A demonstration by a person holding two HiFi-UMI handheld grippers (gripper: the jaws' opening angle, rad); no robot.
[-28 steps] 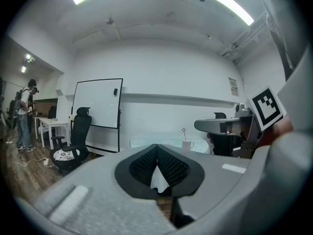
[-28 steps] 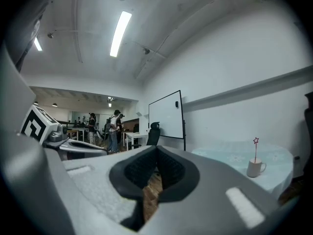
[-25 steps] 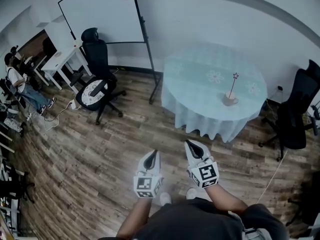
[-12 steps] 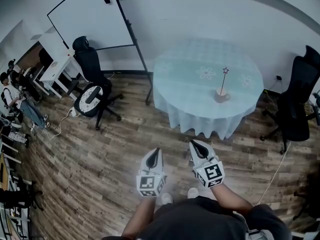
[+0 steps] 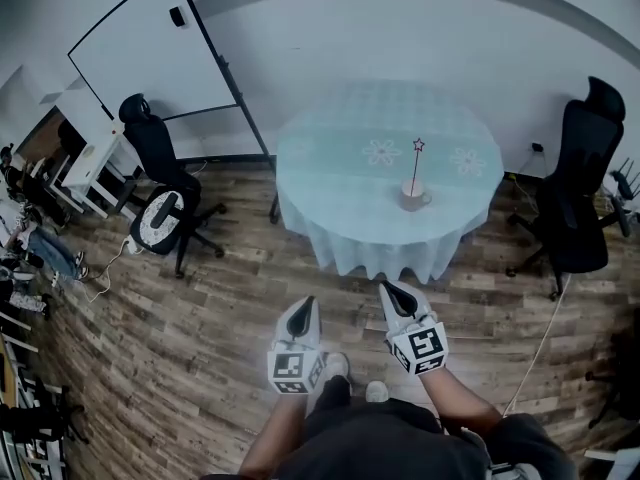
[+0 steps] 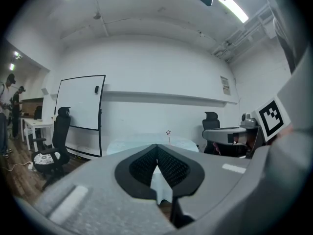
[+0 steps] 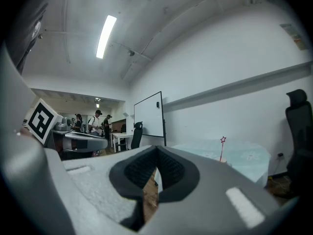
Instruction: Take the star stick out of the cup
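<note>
A thin star stick (image 5: 414, 166) stands upright in a pale cup (image 5: 412, 198) on a round table with a light blue cloth (image 5: 350, 168). From both gripper views the star stick (image 6: 168, 134) (image 7: 222, 147) shows far off, small. My left gripper (image 5: 306, 304) and right gripper (image 5: 385, 289) hang side by side over the wooden floor, well short of the table. Both are shut with nothing between the jaws.
A whiteboard on a stand (image 5: 150, 53) is at the back left, with a black office chair (image 5: 160, 193) before it. Another black chair (image 5: 575, 193) stands right of the table. White desks (image 5: 75, 163) and people are at the far left. A cable (image 5: 535, 353) runs over the floor.
The table with the cup has drifted left and closer in the head view as the person walks toward it. Both grippers keep their shut pose.
</note>
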